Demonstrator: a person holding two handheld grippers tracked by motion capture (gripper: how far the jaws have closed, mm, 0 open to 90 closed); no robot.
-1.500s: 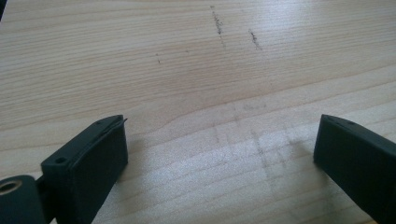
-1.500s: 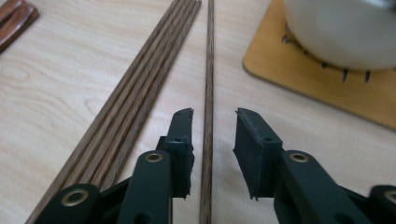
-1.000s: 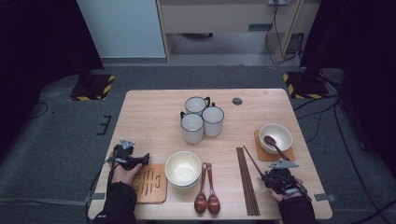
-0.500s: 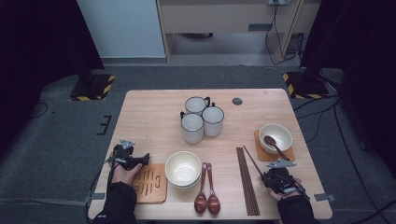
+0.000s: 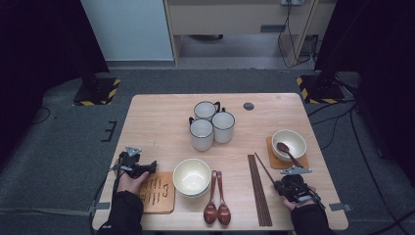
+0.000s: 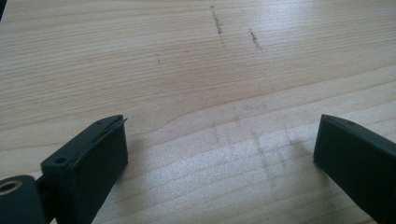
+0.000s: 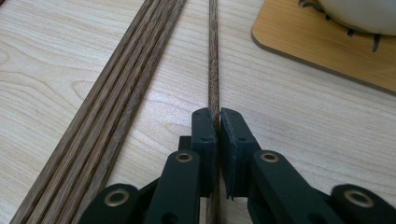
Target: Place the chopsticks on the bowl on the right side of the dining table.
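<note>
My right gripper (image 7: 218, 114) has just been closing and is now shut on a single dark wooden chopstick (image 7: 213, 56), its pads pressing on both sides. This chopstick (image 5: 265, 169) lies at an angle on the table, apart from the bundle of several chopsticks (image 5: 258, 188) to its left. In the high view the right gripper (image 5: 280, 184) sits at the front right of the table. At the front left, my left gripper (image 5: 149, 167) points right, level with the table. Its jaws stand wide open in the left gripper view (image 6: 219, 140), with bare wood between them.
A white bowl (image 5: 288, 143) with a spoon in it sits on a wooden coaster (image 5: 272, 160) just beyond the right gripper. A cream bowl (image 5: 192, 176), two wooden spoons (image 5: 218, 196), a printed coaster (image 5: 156, 193) and three mugs (image 5: 212, 125) occupy the middle.
</note>
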